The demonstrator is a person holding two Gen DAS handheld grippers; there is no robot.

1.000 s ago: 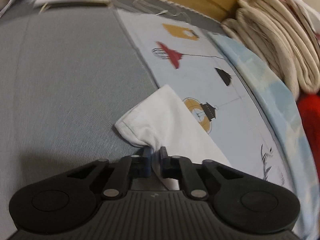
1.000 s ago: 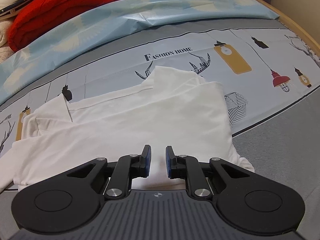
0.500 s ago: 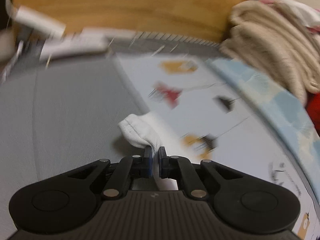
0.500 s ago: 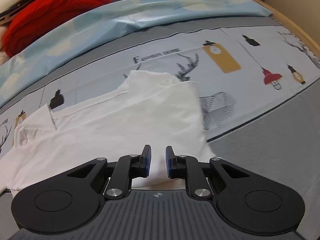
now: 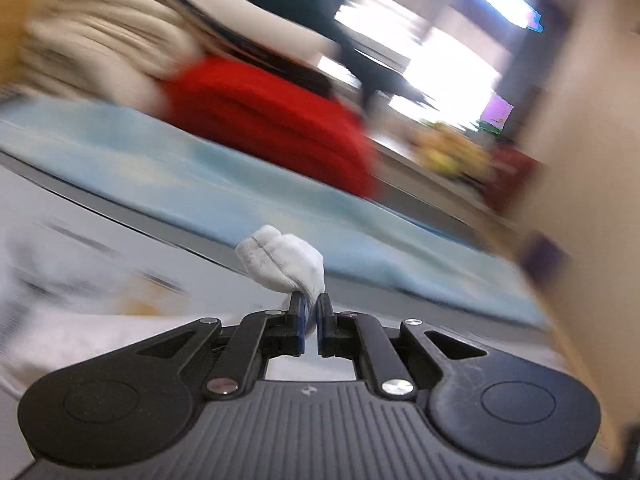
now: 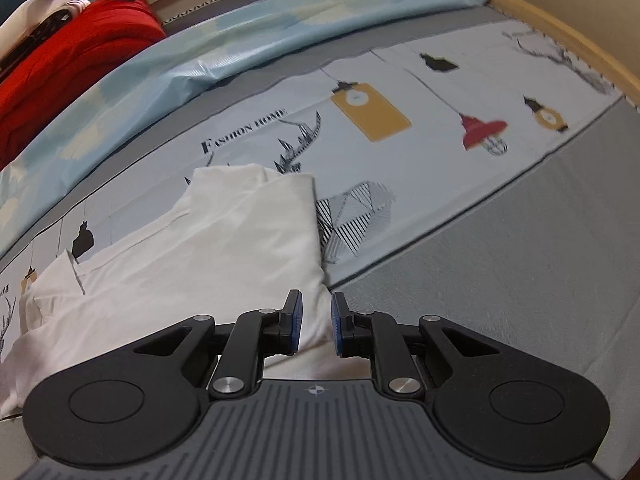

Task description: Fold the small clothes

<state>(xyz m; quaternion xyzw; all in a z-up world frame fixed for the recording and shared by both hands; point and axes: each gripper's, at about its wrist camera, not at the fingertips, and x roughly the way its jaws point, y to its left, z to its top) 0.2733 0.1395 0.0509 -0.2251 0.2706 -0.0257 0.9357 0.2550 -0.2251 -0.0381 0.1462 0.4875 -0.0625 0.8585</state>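
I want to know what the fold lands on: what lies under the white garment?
The white garment lies on the printed cloth; lamp and antler prints show around it, a striped print pokes out at its right edge. Whatever is printed beneath is covered.

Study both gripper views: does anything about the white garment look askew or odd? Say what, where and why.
Nothing looks damaged. The white garment lies unevenly on the printed cloth, part-folded with rumpled layers at its left end. The left gripper pinches one bunched corner; the right gripper is open.
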